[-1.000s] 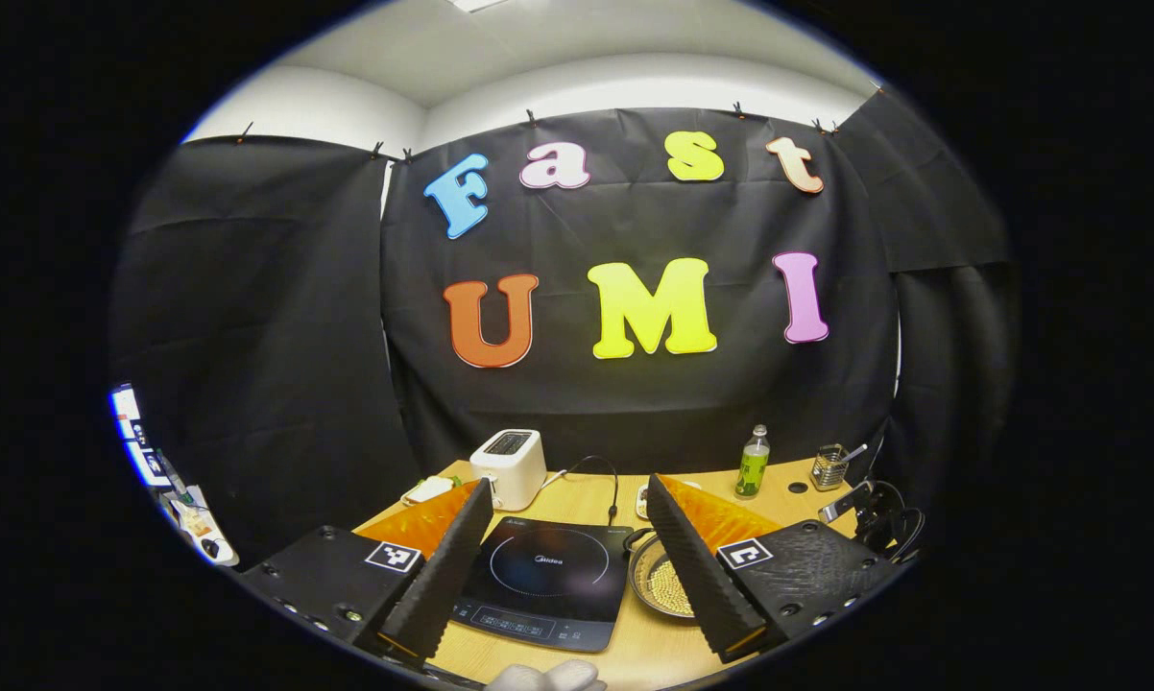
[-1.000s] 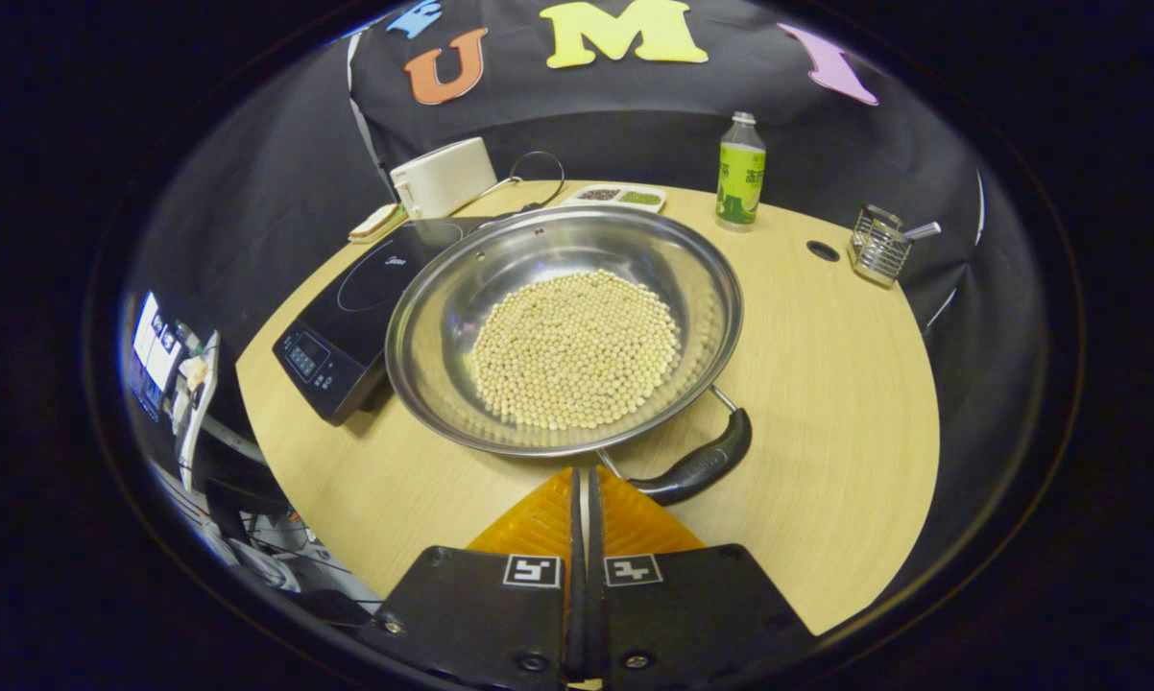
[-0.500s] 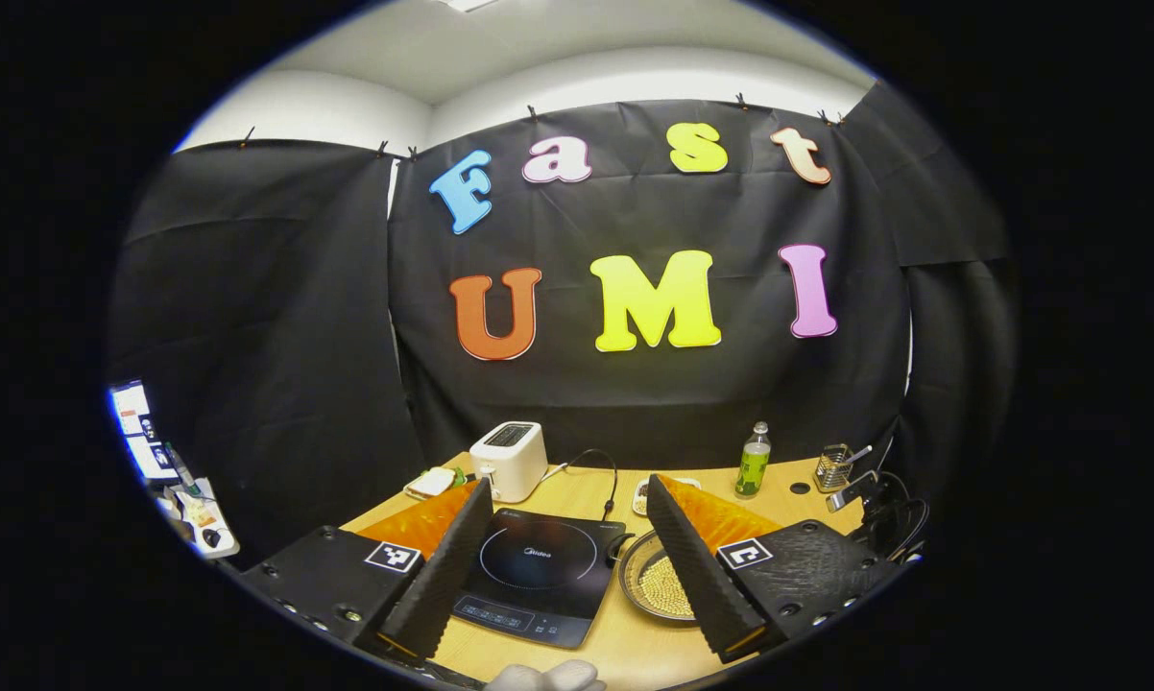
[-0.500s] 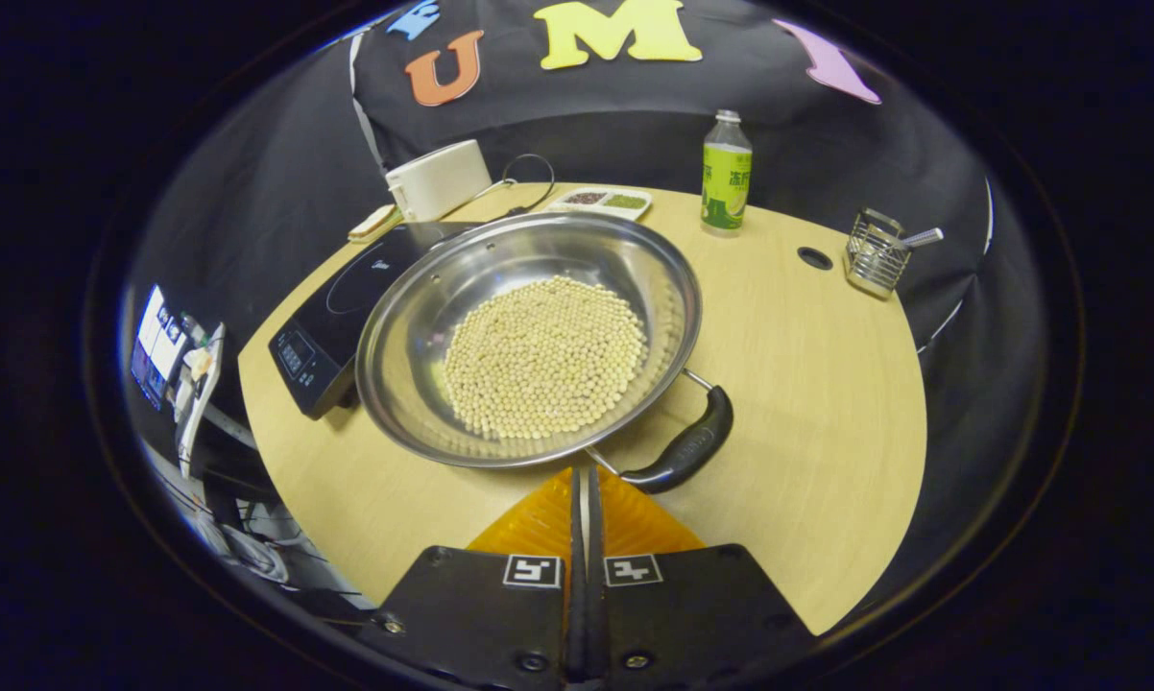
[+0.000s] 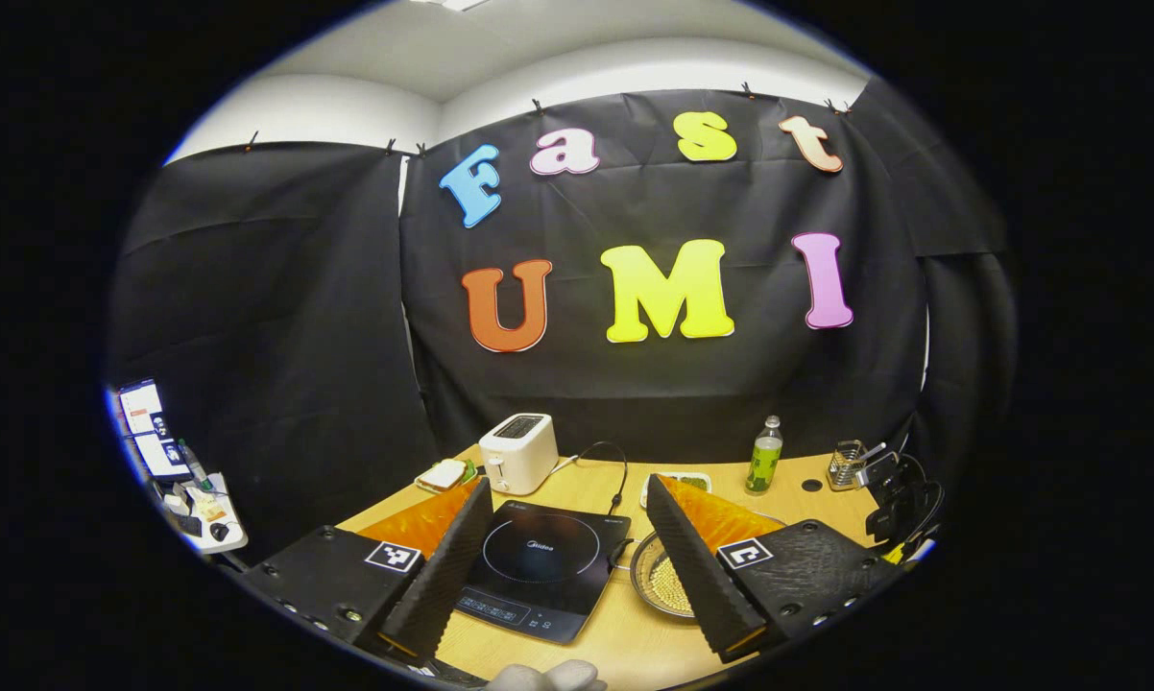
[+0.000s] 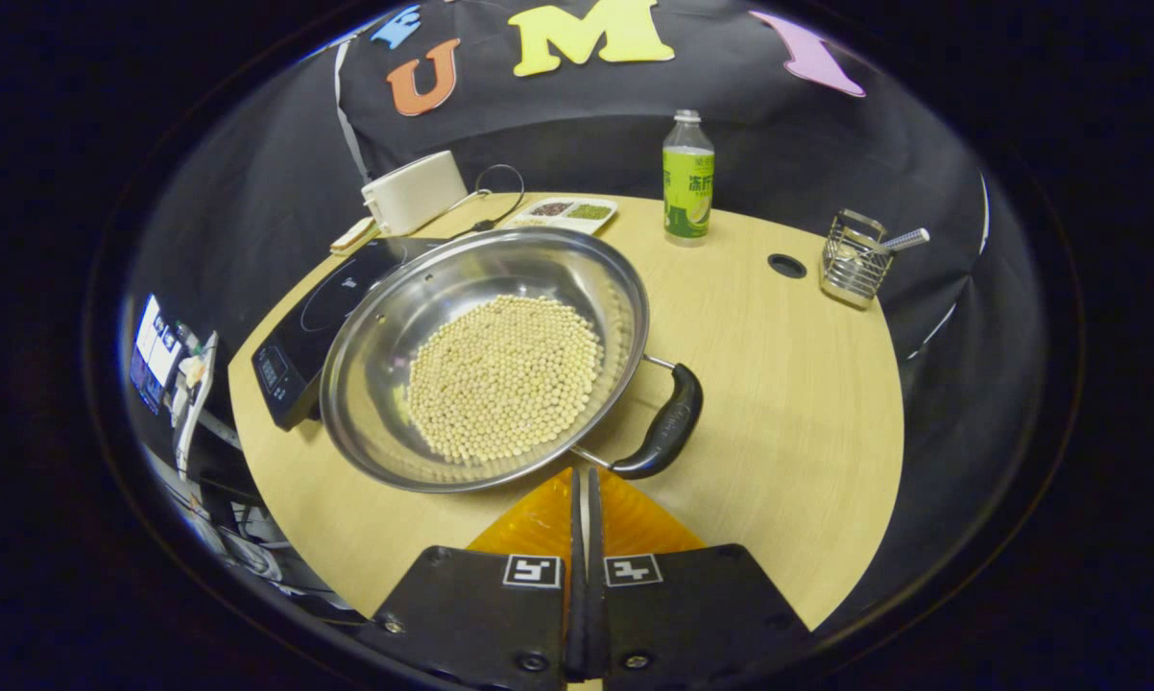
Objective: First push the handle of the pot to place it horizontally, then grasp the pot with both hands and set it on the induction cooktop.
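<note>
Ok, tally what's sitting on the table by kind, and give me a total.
Pot: 1
Cooktop: 1
Toaster: 1
Bottle: 1
Wire holder: 1
Divided tray: 1
Small plate by the toaster: 1
Total: 7

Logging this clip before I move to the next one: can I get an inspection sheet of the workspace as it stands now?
Surface: wooden table, round-edged, with a grommet hole.
Job's things: steel pot with pale beans, beside the induction cooktop, not on it; black handle points toward the right gripper.
Clutter: toaster, green bottle, wire caddy, compartment tray.
Grippers: left gripper open, holding nothing; right gripper shut, empty, tips near the handle.
Cables: black cord behind the cooktop.
Surroundings: black cloth wall; screens at far left.
</note>
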### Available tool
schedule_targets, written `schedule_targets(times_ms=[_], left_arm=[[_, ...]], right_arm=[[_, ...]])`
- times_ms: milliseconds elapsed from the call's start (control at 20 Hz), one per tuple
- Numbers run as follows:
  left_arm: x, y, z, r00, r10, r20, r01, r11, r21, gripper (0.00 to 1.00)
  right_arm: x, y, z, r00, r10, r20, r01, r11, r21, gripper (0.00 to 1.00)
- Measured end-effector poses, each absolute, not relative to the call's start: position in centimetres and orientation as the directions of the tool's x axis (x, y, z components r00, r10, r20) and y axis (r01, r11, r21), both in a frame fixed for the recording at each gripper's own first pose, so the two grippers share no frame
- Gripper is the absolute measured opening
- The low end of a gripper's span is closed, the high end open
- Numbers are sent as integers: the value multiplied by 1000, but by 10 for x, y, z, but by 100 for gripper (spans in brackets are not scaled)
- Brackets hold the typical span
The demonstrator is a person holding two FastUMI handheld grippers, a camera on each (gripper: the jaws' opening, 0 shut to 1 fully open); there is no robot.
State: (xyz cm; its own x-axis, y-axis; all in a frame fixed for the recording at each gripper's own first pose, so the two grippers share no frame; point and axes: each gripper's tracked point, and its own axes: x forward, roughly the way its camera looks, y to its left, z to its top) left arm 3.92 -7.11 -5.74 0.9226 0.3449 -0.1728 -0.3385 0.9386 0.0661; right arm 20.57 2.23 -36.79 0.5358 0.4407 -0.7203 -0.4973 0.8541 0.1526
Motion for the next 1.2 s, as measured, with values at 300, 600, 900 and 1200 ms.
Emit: schedule_targets(times_ms=[300,600,900,1200], left_arm=[[36,-69,-62,911,367,-187,-360,930,71,96],[34,-62,-68,920,344,-190,-338,939,66,96],[36,-52,-69,953,248,-174,-244,969,44,96],[34,-41,-78,978,119,-170,-115,993,36,97]], right_arm=[[221,15,-368,548,425,-720,-493,860,133,4],[214,5,-359,598,371,-710,-444,891,92,4],[183,-7,-335,678,296,-673,-353,934,55,4],[139,-2,-297,765,231,-601,-275,961,19,19]])
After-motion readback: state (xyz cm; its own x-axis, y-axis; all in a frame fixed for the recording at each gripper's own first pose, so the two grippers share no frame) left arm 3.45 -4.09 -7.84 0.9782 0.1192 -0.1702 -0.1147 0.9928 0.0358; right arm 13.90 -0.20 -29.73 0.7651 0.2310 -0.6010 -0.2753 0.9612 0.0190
